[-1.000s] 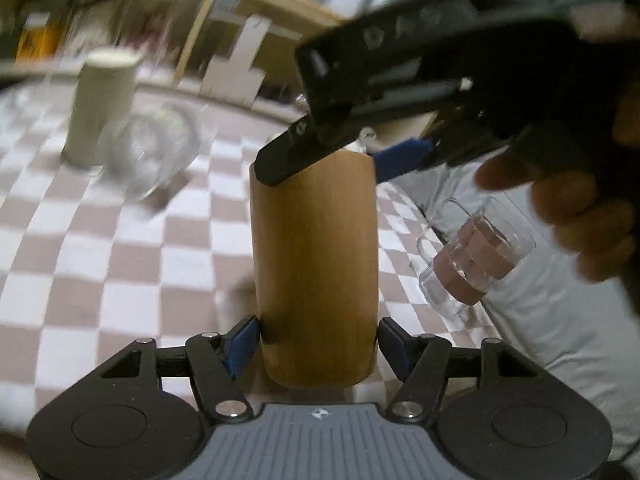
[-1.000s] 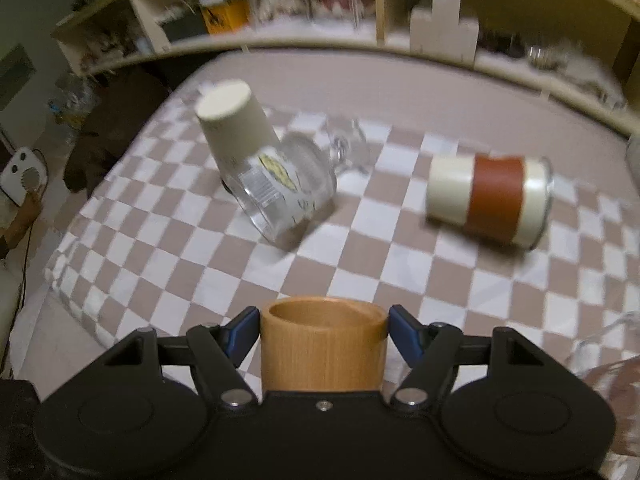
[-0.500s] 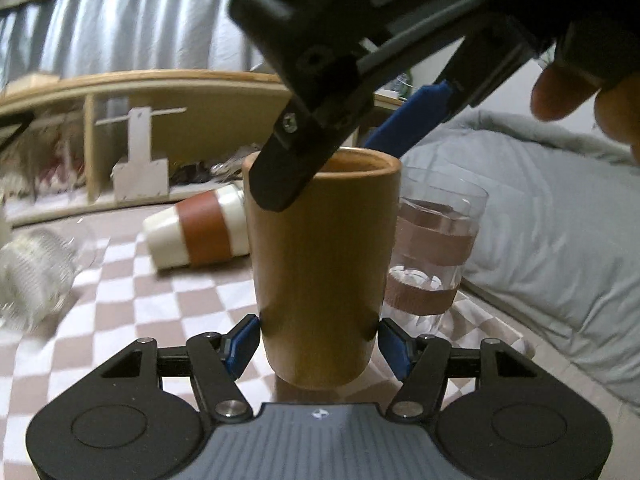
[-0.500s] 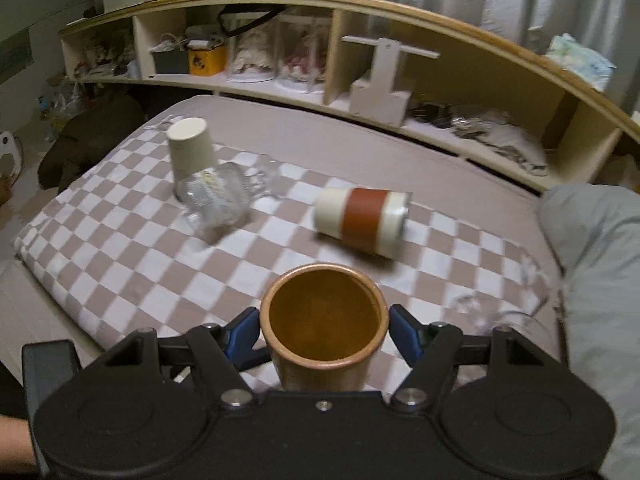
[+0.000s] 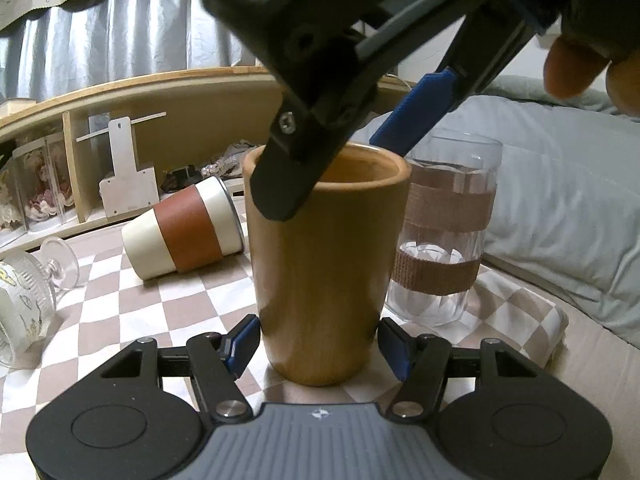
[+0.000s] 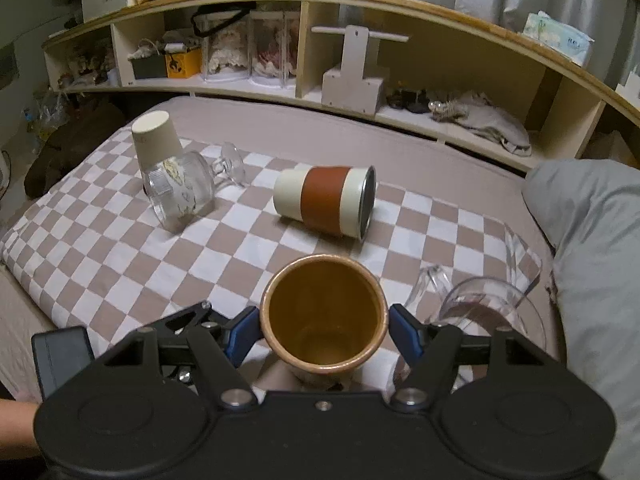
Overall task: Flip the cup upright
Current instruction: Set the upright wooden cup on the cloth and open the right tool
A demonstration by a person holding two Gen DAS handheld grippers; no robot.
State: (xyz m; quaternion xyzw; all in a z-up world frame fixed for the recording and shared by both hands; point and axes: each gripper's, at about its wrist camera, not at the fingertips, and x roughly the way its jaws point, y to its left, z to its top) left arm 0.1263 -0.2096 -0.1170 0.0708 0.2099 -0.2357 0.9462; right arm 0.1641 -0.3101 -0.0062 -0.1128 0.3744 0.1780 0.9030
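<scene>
Five cups show in the right wrist view. At upper left a beige paper cup (image 6: 154, 142) stands mouth down, touching a glass goblet (image 6: 184, 192) lying on its side. At centre a cream and rust-red cup (image 6: 326, 200) lies on its side on the checked cloth (image 6: 100, 248). Low in the centre the wooden cup (image 6: 324, 316) stands upright, mouth up. The right gripper (image 6: 324, 330) has its blue pads against both sides of the rim. At lower right a clear glass (image 6: 480, 312) is partly cut off by the gripper. In the left wrist view, the left gripper (image 5: 318, 344) flanks the cup's base, the right pad slightly apart; whether it clamps is unclear.
</scene>
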